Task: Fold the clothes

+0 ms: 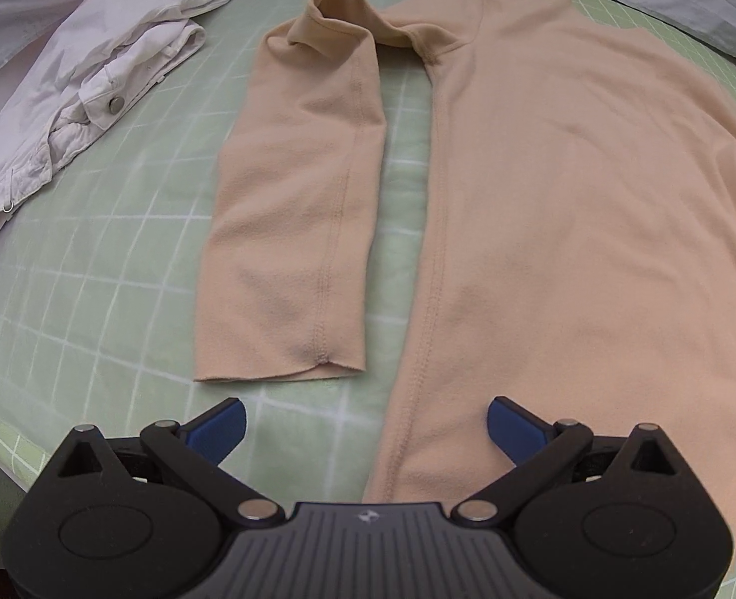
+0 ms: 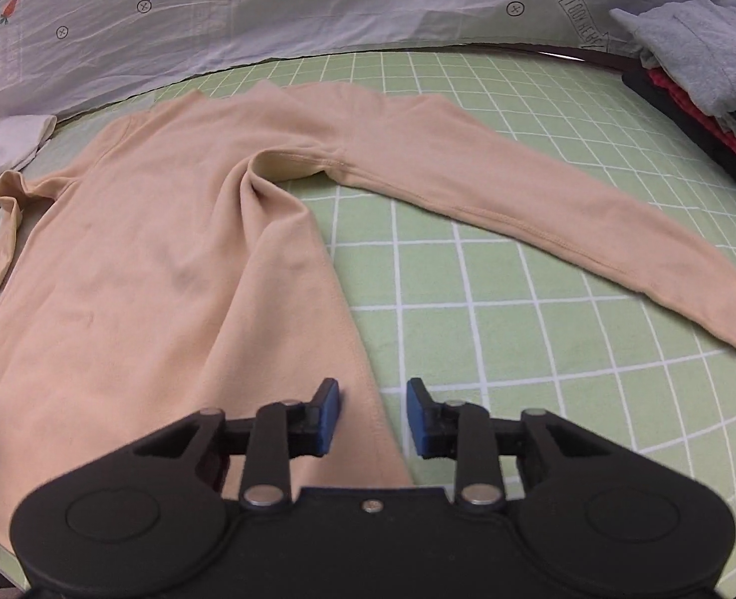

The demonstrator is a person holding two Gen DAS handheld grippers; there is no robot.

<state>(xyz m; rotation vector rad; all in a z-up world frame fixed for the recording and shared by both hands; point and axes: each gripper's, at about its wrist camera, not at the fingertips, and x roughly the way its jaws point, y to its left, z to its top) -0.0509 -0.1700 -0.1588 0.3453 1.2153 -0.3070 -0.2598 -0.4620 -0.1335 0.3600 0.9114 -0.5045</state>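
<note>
A beige long-sleeved top [image 2: 158, 269] lies spread flat on a green grid mat [image 2: 492, 329], which covers a bed with a printed sheet [image 2: 318, 5]. No fold of the body is visible yet. One sleeve [image 1: 293, 209] lies straight alongside the body, doubled back at the shoulder; the other sleeve [image 2: 542, 209] extends outward across the mat, not yet brought in. The fabric bunches slightly at that armpit.

The left gripper [image 1: 367, 424] hovers above the hem region, between the near sleeve cuff and the body edge, its fingers wide apart and holding nothing. The right gripper [image 2: 372, 417] sits over the body's side edge near the hem; its fingers stand a narrow gap apart, and no cloth appears pinched between them.

A crumpled white garment [image 1: 83, 90] lies at the mat's far corner, apparently still unfolded. A stack of folded clothes [image 2: 707, 75] rests at the opposite side, suggesting that part of the work is finished. Judged progress on this top: laid out, with the folds still to come.
</note>
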